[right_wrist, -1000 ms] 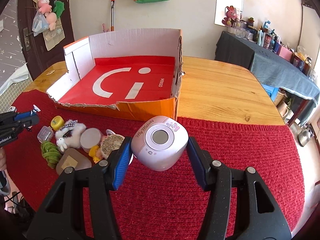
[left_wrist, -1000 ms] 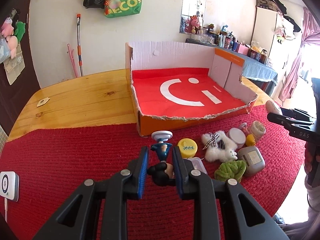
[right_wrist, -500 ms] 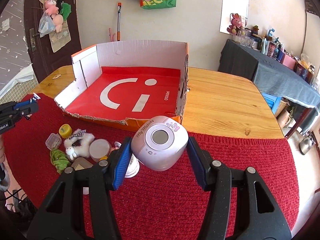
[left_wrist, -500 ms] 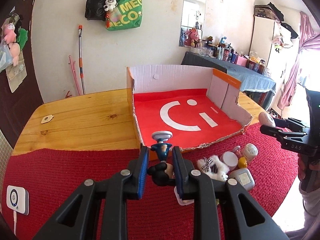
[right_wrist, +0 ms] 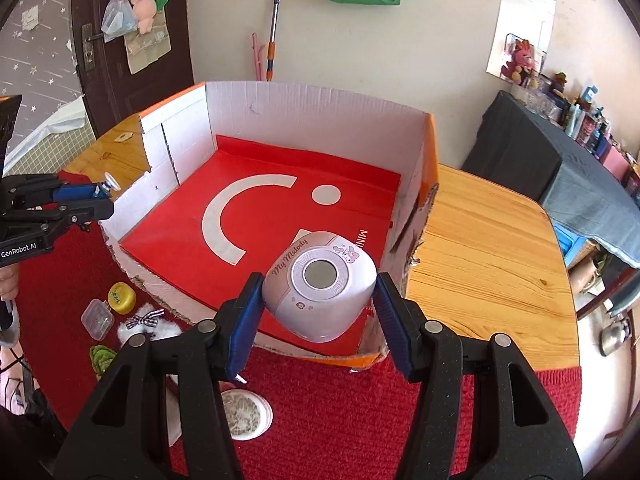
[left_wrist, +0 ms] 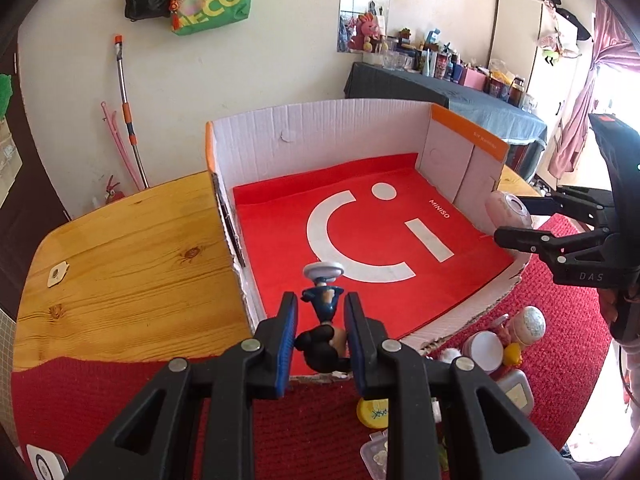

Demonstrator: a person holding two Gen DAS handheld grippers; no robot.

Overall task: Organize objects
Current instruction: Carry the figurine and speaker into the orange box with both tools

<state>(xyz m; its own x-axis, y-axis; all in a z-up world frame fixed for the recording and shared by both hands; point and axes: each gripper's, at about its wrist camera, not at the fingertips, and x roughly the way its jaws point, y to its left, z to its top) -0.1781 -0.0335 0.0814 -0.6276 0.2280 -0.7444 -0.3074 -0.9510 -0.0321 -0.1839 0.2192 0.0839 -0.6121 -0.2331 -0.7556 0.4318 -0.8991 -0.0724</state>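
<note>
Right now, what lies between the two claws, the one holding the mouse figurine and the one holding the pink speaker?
In both wrist views, only the cardboard box's red paper lining with white logo; nothing rests on it.

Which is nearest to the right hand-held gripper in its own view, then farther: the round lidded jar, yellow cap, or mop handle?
From the right hand-held gripper:
1. Round lidded jar, just below-left on the red mat.
2. Yellow cap, farther left.
3. Mop handle, against the back wall.

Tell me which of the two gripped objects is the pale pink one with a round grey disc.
The boxy My Melody gadget in the right gripper; the left gripper holds a dark mouse figurine instead.
</note>
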